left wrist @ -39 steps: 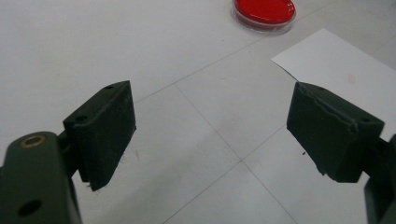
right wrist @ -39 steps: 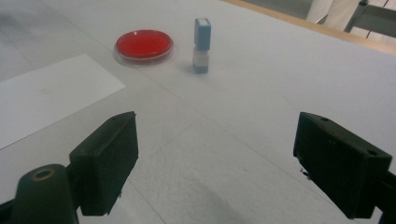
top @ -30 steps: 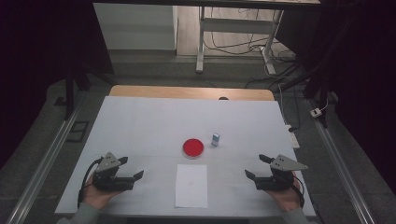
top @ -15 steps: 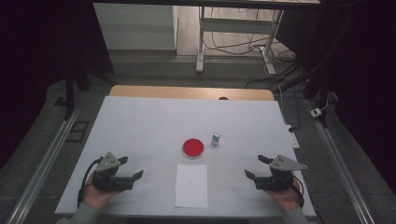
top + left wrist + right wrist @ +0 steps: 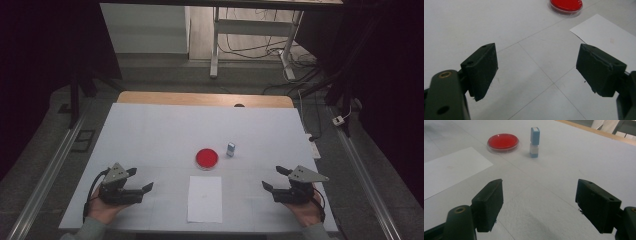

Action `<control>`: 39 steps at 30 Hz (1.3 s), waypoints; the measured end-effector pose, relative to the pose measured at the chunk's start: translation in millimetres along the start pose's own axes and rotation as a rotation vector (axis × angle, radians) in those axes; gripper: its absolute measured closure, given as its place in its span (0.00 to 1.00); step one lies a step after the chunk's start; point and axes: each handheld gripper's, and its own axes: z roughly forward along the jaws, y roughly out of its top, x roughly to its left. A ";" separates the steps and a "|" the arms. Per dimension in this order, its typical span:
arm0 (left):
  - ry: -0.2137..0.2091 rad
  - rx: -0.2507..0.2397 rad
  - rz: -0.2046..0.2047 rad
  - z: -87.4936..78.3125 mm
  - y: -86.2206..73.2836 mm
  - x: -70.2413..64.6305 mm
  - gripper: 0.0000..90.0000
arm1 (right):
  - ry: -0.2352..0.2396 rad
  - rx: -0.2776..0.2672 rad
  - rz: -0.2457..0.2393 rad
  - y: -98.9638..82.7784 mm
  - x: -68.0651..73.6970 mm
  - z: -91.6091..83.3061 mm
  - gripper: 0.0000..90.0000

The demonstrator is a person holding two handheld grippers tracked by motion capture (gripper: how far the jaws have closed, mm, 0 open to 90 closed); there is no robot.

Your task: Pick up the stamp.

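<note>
Both grippers, left [image 5: 137, 180] and right [image 5: 272, 178], we hold low with jaws wide apart, aimed inward at the blue stamp [image 5: 534, 142] standing ahead, just beside the red dish [image 5: 503, 142], ready to approach.

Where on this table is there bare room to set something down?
The far half of the table, beyond the red dish and the small blue-and-white stamp, lies bare. So do the strips between the paper sheet and the left gripper and right gripper. The middle, dish, stamp and sheet together, is most crowded.
</note>
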 end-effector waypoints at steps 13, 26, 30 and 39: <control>-0.010 -0.008 -0.029 -0.3 -0.4 5.3 0.20 | 0.014 -0.016 0.000 12.7 4.0 3.1 0.27; -0.001 0.001 -0.002 1.4 -0.5 3.6 0.21 | 0.018 -0.030 0.001 32.9 6.2 11.6 0.29; -0.002 0.005 0.005 2.5 -0.8 4.8 0.21 | 0.017 -0.021 0.002 38.9 4.9 18.5 0.30; 0.004 -0.007 0.008 1.5 -0.9 3.0 0.22 | 0.023 -0.014 0.016 51.4 2.7 31.7 0.32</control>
